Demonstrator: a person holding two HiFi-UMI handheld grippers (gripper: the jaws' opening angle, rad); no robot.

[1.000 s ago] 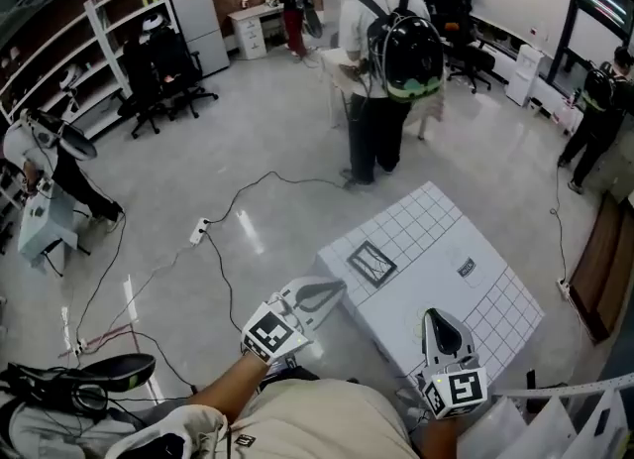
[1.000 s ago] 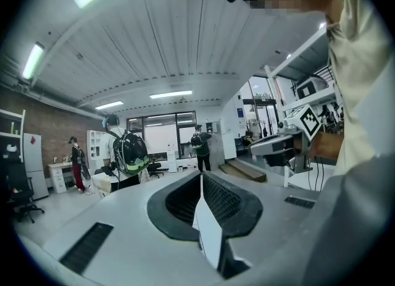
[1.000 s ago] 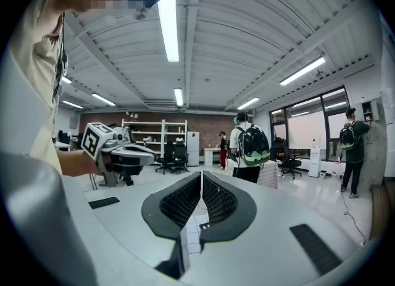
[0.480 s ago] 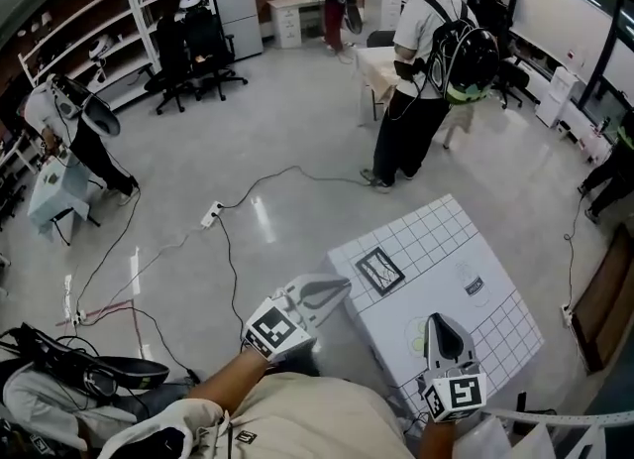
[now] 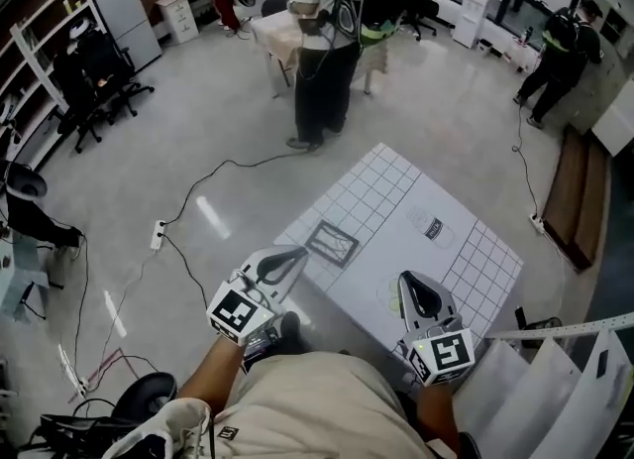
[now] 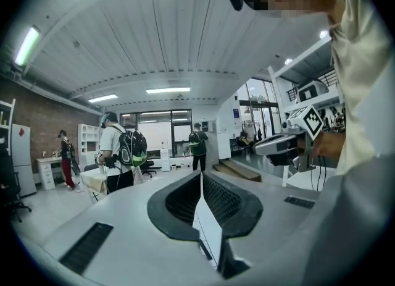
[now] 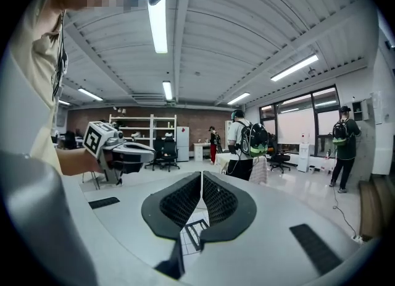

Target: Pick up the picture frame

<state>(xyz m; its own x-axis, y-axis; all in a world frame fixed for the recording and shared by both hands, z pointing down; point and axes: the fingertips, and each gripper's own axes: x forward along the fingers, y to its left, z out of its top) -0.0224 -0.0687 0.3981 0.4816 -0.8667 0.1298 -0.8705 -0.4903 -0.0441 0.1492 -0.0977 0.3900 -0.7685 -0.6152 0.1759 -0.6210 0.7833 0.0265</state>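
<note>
Reaching comes first: the small dark picture frame (image 5: 332, 243) lies flat near the left edge of the white squared table (image 5: 396, 209). Both the left gripper (image 5: 297, 255) and the right gripper (image 5: 408, 281) hover with fingers together, holding nothing. I think the left one must open next.

Gridded table (image 5: 396, 229), person w/ backpack (image 5: 322, 51), office chairs (image 5: 97, 75).

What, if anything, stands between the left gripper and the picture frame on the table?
Nothing visible does. The picture frame lies flat on the white gridded table, and the left gripper, jaws together, points at it with only bare tabletop between them.
</note>
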